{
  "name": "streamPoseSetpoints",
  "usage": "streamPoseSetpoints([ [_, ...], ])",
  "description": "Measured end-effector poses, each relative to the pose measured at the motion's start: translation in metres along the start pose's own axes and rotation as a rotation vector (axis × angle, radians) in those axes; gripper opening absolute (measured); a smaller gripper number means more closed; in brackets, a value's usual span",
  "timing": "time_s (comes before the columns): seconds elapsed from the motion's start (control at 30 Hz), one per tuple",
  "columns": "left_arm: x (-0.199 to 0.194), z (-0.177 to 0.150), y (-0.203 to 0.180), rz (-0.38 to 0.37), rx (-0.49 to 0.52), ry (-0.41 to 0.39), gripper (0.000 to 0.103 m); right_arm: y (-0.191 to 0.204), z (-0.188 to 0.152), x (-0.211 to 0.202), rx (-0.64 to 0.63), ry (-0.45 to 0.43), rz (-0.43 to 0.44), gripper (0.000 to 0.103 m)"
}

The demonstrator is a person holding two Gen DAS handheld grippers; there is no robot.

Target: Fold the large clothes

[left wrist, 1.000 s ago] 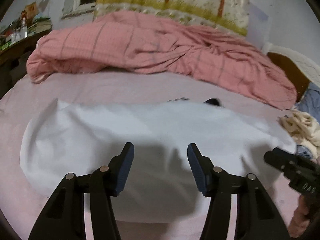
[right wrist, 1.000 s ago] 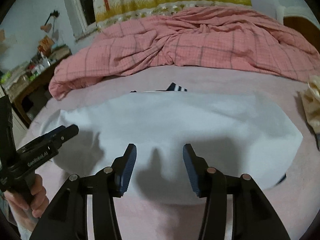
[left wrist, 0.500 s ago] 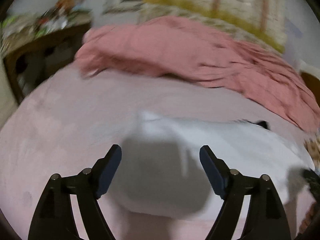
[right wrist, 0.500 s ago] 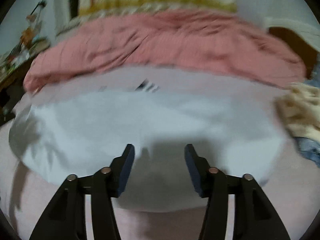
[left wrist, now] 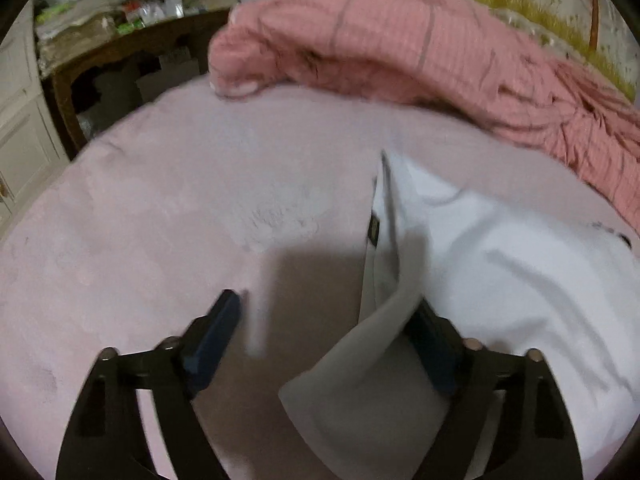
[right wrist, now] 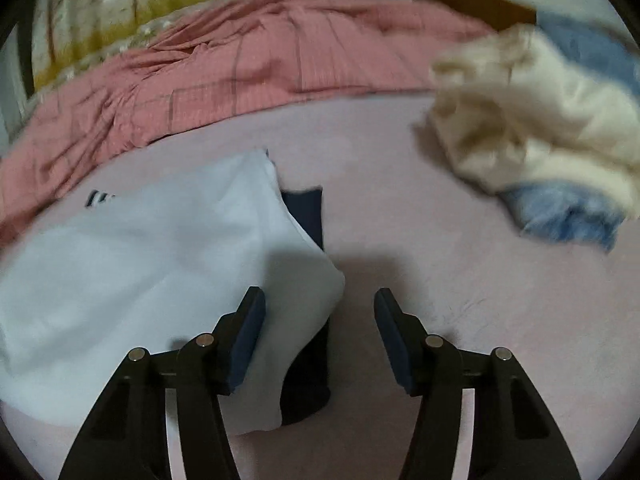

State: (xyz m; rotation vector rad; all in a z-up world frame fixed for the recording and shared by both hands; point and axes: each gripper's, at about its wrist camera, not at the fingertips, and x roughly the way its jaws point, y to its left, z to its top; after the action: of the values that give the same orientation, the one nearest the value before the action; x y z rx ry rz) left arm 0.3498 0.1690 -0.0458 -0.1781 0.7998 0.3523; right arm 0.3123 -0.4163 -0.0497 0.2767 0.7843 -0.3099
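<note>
1. Presently, in the left wrist view, the left tool (left wrist: pixel 325 306) is seen with its jaws apart. They have just been closing a little. A raised flap of the white garment (left wrist: pixel 500 272) lies against the finger at 4 o'clock and reaches into the gap, but it is not yet pinched.
2. In the right wrist view, the right tool (right wrist: pixel 319 296) is likewise held apart, its jaws also just narrowed. The garment's corner is draped against the finger at 7 o'clock, with only its edge entering the gap.
3. For a clean fold, each edge should be taken fully between the pads before closing. All layers should be caught together, and both ends should be gripped at matching points so the fold line is kept straight.
4. The garment is spread on the pink bed (left wrist: pixel 160 220), running from the tools toward 2 o'clock in the left view and 9 o'clock in the right. It looks thin, limp and softly creased. A small label shows on the raised edge, and a navy layer (right wrist: pixel 306 216) peeks from beneath at 12 o'clock in the right view.
5. Farther off, a cream garment (right wrist: pixel 520 120) and a blue garment (right wrist: pixel 568 212) are heaped at 2 o'clock.
6. Farthest, a pink checked quilt (left wrist: pixel 400 40) is bunched across 12 o'clock.
</note>
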Motion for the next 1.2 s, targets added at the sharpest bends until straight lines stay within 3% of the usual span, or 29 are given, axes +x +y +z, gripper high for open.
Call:
streamPoseSetpoints([
  [0.1, -0.036, 0.008, -0.006, -0.064, 0.011, -0.12, 0.071, -0.007, -0.001, -0.026, 0.037, -0.052, 0.045, 0.059],
  [0.17, -0.066, 0.009, -0.018, -0.126, 0.032, -0.216, 0.071, -0.011, -0.001, -0.047, 0.093, -0.072, 0.163, 0.06],
  [0.23, -0.091, 0.006, -0.031, -0.234, 0.053, -0.27, 0.071, -0.008, -0.005, -0.064, 0.134, -0.085, 0.249, 0.068],
  [0.3, -0.103, 0.001, -0.045, -0.358, 0.052, -0.262, 0.071, -0.005, -0.017, -0.081, 0.188, -0.117, 0.276, 0.082],
  [0.37, -0.106, -0.005, -0.059, -0.493, 0.057, -0.229, 0.071, -0.002, -0.03, -0.093, 0.255, -0.151, 0.221, 0.091],
  [0.43, -0.102, -0.013, -0.078, -0.577, 0.082, -0.166, 0.071, 0.004, -0.045, -0.097, 0.313, -0.141, 0.227, 0.094],
  [0.53, -0.098, -0.026, -0.1, -0.558, 0.146, -0.139, 0.071, 0.014, -0.054, -0.076, 0.331, -0.012, 0.399, 0.094],
  [0.67, -0.088, -0.034, -0.115, -0.555, 0.165, -0.084, 0.071, 0.019, -0.066, -0.023, 0.469, 0.155, 0.415, 0.094],
  [0.83, -0.071, -0.038, -0.116, -0.464, 0.182, -0.06, 0.071, 0.041, -0.056, -0.022, 0.422, 0.009, 0.287, 0.094],
  [0.93, -0.06, -0.034, -0.101, -0.484, 0.119, -0.024, 0.071, 0.032, -0.051, -0.001, 0.49, 0.044, 0.27, 0.094],
  [1.03, -0.062, -0.027, -0.088, -0.497, 0.081, -0.039, 0.071, 0.02, -0.041, 0.005, 0.516, 0.002, 0.252, 0.076],
  [1.13, -0.062, -0.025, -0.084, -0.458, 0.072, -0.054, 0.071, 0.014, -0.041, 0.003, 0.56, -0.008, 0.268, 0.048],
  [1.17, -0.061, -0.025, -0.085, -0.445, 0.075, -0.054, 0.071, 0.017, -0.038, -0.003, 0.536, -0.037, 0.272, 0.031],
  [1.2, -0.061, -0.025, -0.085, -0.436, 0.078, -0.055, 0.071, 0.023, -0.034, -0.009, 0.494, -0.057, 0.252, 0.024],
])
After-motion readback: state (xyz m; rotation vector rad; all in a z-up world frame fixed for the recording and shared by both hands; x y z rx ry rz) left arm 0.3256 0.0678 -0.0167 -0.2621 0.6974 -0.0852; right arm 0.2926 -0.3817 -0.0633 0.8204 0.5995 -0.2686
